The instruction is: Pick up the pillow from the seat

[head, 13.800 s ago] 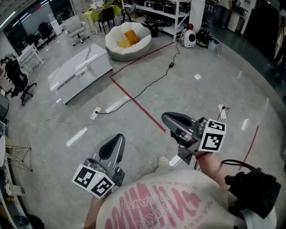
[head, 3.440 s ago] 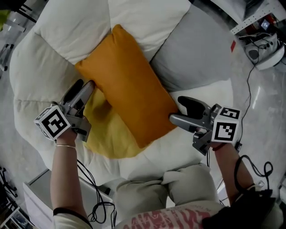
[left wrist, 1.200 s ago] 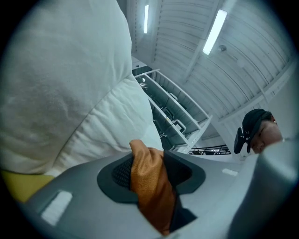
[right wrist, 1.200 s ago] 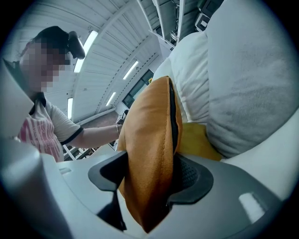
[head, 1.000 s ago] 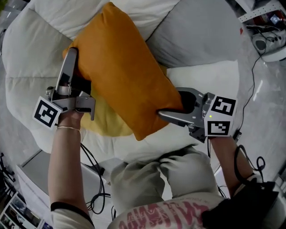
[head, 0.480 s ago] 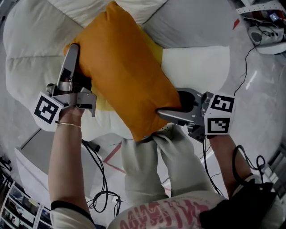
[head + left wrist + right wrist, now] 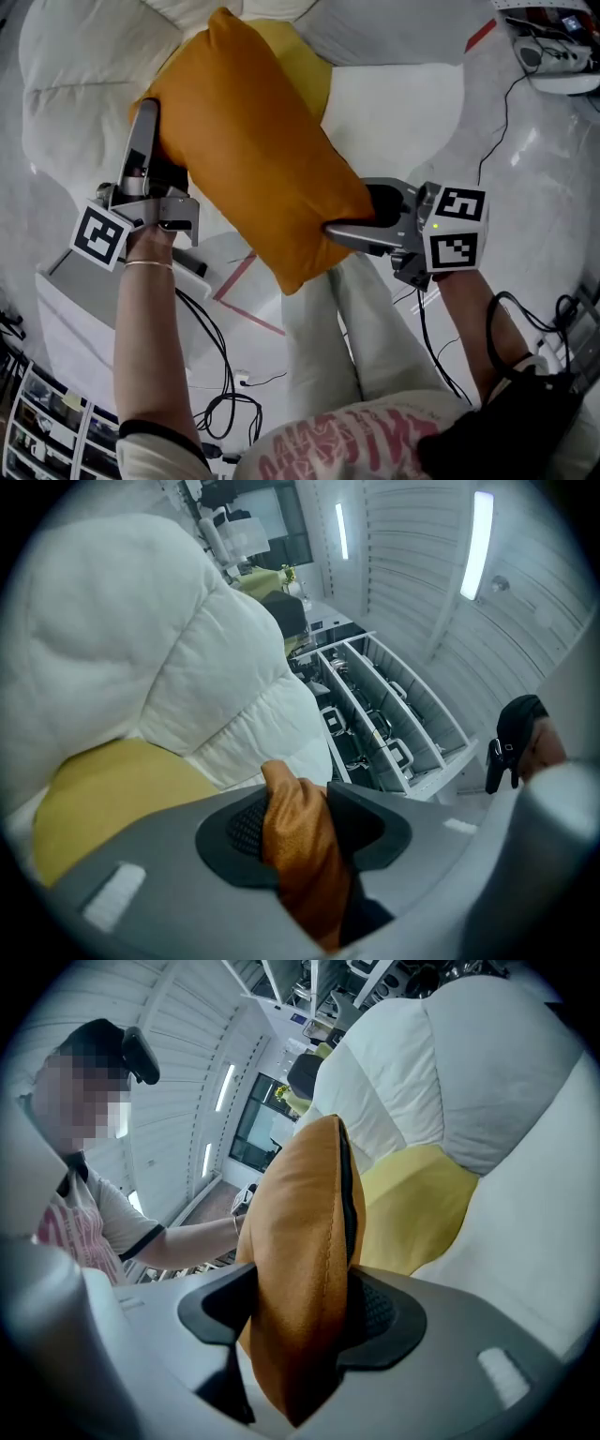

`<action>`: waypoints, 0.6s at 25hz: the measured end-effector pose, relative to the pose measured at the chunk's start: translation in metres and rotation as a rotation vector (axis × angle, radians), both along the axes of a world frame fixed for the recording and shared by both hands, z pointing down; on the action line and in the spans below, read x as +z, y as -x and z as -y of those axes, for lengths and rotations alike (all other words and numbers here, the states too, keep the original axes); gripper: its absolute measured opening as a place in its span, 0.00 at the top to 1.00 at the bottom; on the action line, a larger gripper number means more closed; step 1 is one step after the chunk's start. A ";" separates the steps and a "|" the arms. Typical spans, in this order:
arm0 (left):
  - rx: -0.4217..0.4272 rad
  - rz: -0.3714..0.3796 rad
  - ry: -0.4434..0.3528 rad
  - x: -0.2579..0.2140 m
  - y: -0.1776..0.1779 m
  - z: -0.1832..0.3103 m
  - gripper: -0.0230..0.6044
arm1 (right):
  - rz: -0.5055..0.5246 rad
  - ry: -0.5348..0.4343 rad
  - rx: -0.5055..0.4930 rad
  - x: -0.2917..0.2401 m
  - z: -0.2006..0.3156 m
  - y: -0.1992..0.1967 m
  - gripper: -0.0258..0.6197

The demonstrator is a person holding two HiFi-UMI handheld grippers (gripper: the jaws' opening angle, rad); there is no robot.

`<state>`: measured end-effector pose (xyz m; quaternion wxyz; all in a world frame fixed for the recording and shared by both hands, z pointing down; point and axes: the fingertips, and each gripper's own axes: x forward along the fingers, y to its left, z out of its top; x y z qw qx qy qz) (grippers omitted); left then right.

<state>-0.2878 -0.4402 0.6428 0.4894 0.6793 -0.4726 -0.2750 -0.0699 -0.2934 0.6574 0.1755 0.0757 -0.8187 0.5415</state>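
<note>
Your right gripper (image 7: 345,208): jaws clamped on near right edge of orange pillow (image 7: 253,159), seam between pads. Your left gripper (image 7: 150,127): jaws pinched on pillow's opposite edge, fold of fabric between pads. Pillow held slantwise between both grippers, over near edge of white seat (image 7: 84,66), off its surface. Beyond pillow, yellow cushion (image 7: 302,58) lies in seat's hollow.

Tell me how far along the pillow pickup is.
Done: the left tool and right tool are each shut on an edge of the orange fabric pillow. In hand: the pillow hangs between them, apparently clear of the white padded seat, with floor showing beneath its near end. Left: little, perhaps carrying it fully away; the yellow cushion lies on the seat.
</note>
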 end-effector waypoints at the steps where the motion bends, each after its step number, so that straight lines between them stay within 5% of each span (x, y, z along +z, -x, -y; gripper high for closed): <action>1: -0.014 -0.003 0.018 0.002 0.001 -0.002 0.69 | -0.004 0.017 -0.004 -0.001 -0.001 0.000 0.53; 15: -0.227 -0.062 0.071 -0.101 0.008 -0.064 0.68 | 0.011 0.033 -0.065 -0.124 -0.026 -0.016 0.53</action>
